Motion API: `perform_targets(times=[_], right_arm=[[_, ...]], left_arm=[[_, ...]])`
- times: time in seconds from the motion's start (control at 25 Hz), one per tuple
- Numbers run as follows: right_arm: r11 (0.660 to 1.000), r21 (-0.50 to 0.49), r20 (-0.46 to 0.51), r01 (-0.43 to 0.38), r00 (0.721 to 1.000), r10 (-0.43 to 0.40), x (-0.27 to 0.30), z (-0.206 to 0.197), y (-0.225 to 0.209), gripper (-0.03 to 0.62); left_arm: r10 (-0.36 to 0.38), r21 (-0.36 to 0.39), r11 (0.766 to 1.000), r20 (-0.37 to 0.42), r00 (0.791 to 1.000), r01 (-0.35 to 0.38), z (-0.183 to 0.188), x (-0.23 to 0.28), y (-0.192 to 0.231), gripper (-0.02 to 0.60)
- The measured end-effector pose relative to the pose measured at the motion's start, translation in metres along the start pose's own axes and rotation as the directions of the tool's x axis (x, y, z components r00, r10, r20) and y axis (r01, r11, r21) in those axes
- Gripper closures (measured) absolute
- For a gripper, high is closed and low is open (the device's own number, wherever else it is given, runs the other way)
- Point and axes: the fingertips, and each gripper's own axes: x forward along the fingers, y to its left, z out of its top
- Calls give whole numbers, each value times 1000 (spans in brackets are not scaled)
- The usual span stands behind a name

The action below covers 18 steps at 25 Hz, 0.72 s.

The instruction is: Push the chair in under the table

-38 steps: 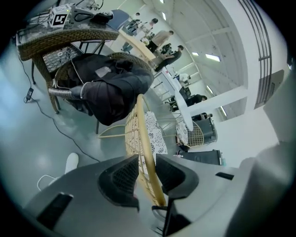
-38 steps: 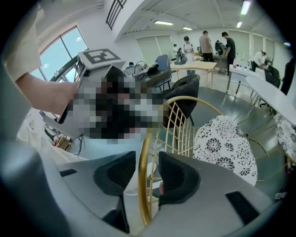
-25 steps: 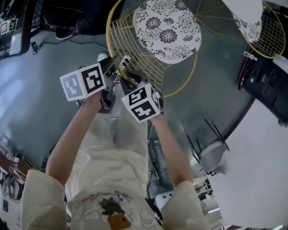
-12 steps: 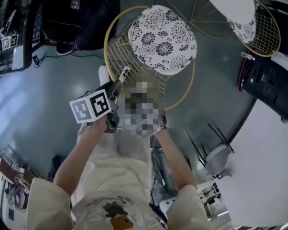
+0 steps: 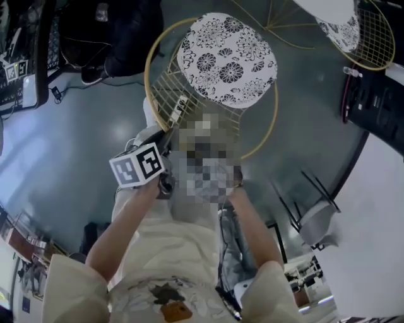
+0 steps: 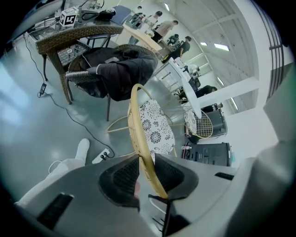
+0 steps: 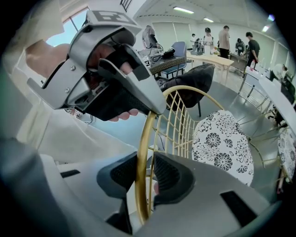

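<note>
The chair has a gold wire back (image 5: 165, 88) and a round seat cushion (image 5: 227, 57) with a black-and-white flower print. The white table top (image 5: 331, 7) shows at the top right edge of the head view, beyond the seat. My left gripper (image 5: 169, 131) is shut on the gold back rim (image 6: 138, 125), which runs between its two dark pads. My right gripper (image 7: 145, 164) is shut on the same rim (image 7: 144, 139) just beside it. In the head view a mosaic patch covers the right gripper. The left hand (image 7: 111, 113) shows close by in the right gripper view.
A second gold wire chair (image 5: 369, 38) stands by the table. A black cabinet (image 5: 379, 107) is at the right. A dark wicker chair with a black garment (image 6: 115, 69) and a wicker table (image 6: 69, 37) stand to the left. A power strip (image 6: 104, 155) lies on the floor. People (image 7: 226, 37) stand far back.
Both grippers keep their hold on the rim. In the head view the hands and the chair's back now sit lower in the picture, and the seat has shifted slightly down and left.
</note>
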Motion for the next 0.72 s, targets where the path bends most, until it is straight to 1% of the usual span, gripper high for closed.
perform_targets(times=[0.12, 0.2, 0.32, 0.4, 0.48, 0.52, 0.6, 0.72], right_arm=[[998, -56, -39, -12, 999, 10, -1, -7, 1, 496], [998, -54, -49, -20, 999, 17, -3, -11, -2, 494], [999, -44, -12, -10, 1000, 10, -8, -5, -6, 494], [999, -45, 15, -30, 999, 31, -19, -3, -3, 493], [998, -19, 29, -56, 998, 56, -34, -11, -1, 429], [999, -8, 28, -48, 998, 48, -41, -17, -5, 418], [1000, -15, 1, -2, 1000, 2, -52, -35, -16, 411], [996, -77, -92, 37, 995, -44, -60, -76, -18, 410]], left_arm=[[-2, 4, 1000, -10, 1000, 2, -5, 3, -2, 476], [-4, 5, 1000, -18, 1000, 4, -7, 6, -5, 476], [-2, 2, 1000, -10, 1000, 2, -1, 7, -6, 476], [4, -1, 1000, -4, 1000, -4, 1, 7, -5, 476], [5, 2, 1000, -11, 1000, -5, -1, 8, -6, 476], [5, 5, 1000, -16, 1000, -5, -1, 9, -7, 476], [9, 10, 1000, -22, 1000, -9, 1, 10, -7, 476], [20, 13, 1000, -18, 1000, -19, -2, 7, -7, 476]])
